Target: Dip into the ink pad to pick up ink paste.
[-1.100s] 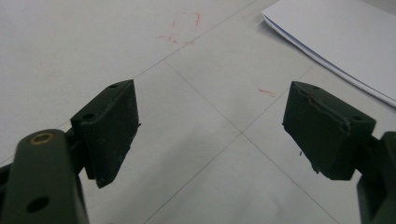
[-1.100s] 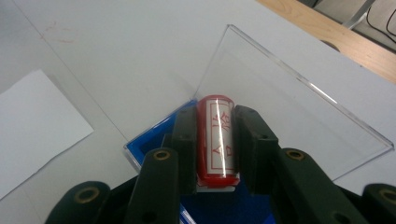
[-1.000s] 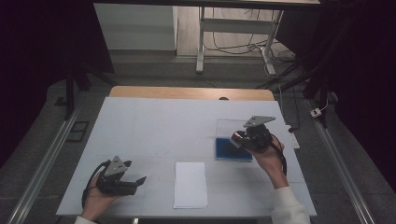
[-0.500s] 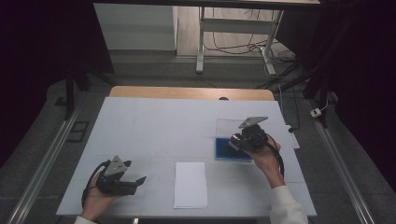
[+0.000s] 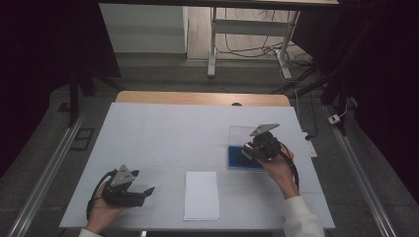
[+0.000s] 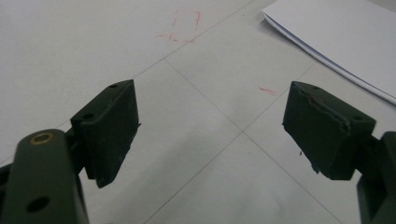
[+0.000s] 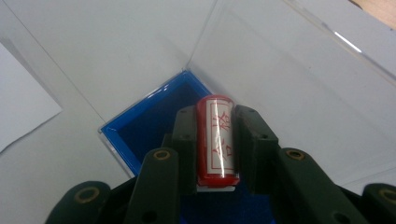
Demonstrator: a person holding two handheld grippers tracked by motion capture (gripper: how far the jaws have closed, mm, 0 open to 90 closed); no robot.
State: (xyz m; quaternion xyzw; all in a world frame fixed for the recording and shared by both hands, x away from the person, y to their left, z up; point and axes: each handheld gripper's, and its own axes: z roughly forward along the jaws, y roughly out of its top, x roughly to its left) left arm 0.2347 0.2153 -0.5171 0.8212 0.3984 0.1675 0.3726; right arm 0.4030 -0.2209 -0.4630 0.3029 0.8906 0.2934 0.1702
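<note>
The right gripper (image 7: 215, 140) is clamping one red stamp (image 7: 217, 140) between its jaws, hovering over one blue ink pad (image 7: 140, 126) whose clear lid (image 7: 289, 79) is standing open behind it. The right gripper view is showing the red characters on the stamp's white label and the dark blue inside of the pad; the high view is giving just a red speck at the right gripper (image 5: 249, 150), but is placing the ink pad (image 5: 237, 160) on the right half of the white table (image 5: 163, 133). The left gripper (image 5: 146, 191) is resting at the near left, well apart from the pad, jaws spread wide with nothing between them, as the left gripper view is making plain. That view is also picking up faint red marks (image 6: 184, 25) on the table. One stack of white paper (image 5: 201, 195) is lying between the two hands. Count: two grippers, one stamp, one ink pad, one paper stack.
</note>
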